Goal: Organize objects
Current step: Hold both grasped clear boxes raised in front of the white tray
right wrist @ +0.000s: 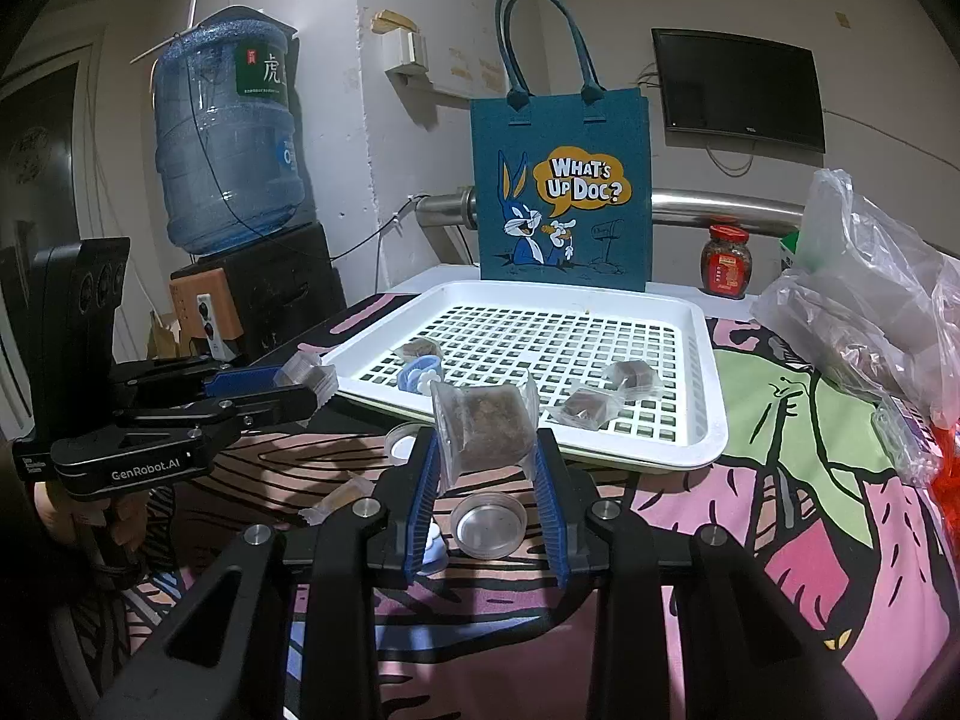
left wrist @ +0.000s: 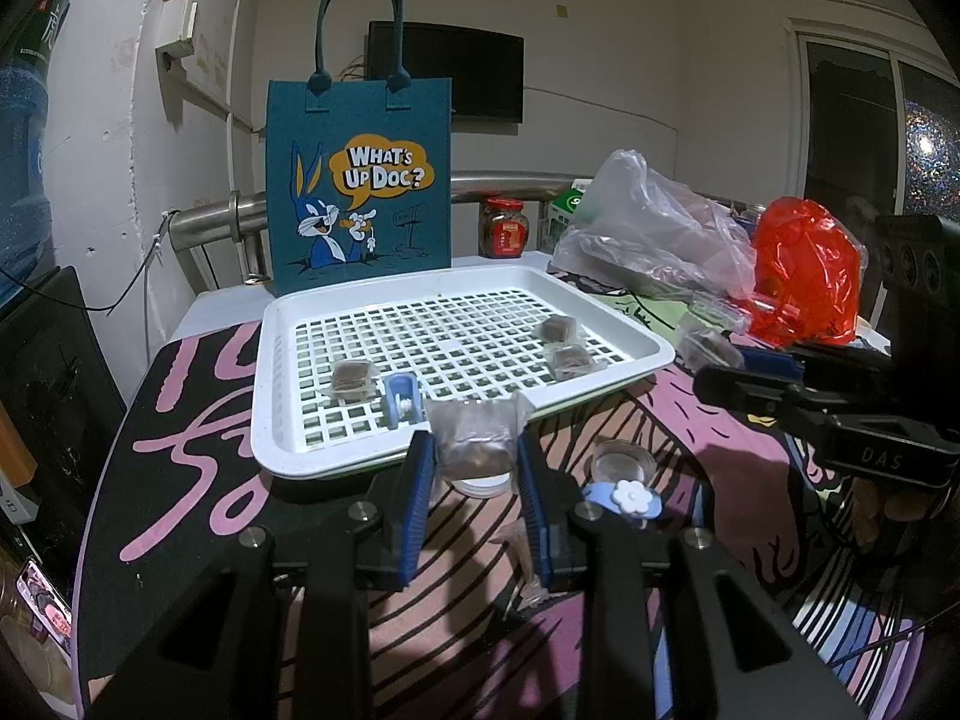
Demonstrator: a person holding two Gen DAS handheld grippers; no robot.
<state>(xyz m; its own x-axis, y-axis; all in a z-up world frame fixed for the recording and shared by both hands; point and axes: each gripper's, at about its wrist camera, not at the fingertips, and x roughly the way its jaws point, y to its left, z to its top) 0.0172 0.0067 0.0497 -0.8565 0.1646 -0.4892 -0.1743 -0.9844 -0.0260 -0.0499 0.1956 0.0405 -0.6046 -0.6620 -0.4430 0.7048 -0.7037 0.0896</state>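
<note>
My left gripper (left wrist: 474,445) is shut on a clear-wrapped brown snack packet (left wrist: 477,420), held just over the near rim of the white grid tray (left wrist: 270,396). Three similar packets (left wrist: 354,378) and a blue clip (left wrist: 399,399) lie in the tray. In the right wrist view my right gripper (right wrist: 486,445) is shut on another wrapped brown packet (right wrist: 480,414) in front of the tray (right wrist: 708,420). The left gripper (right wrist: 303,387) shows at the left of that view with its packet (right wrist: 312,375). The right gripper (left wrist: 714,360) shows at the right of the left wrist view.
A blue cartoon tote bag (left wrist: 360,180) stands upright behind the tray. Clear and red plastic bags (left wrist: 804,270) and a red-lidded jar (left wrist: 504,228) crowd the back right. Round lids (right wrist: 489,525), a blue flower clip (left wrist: 630,498) and a loose wrapped sweet (right wrist: 336,501) lie on the patterned cloth.
</note>
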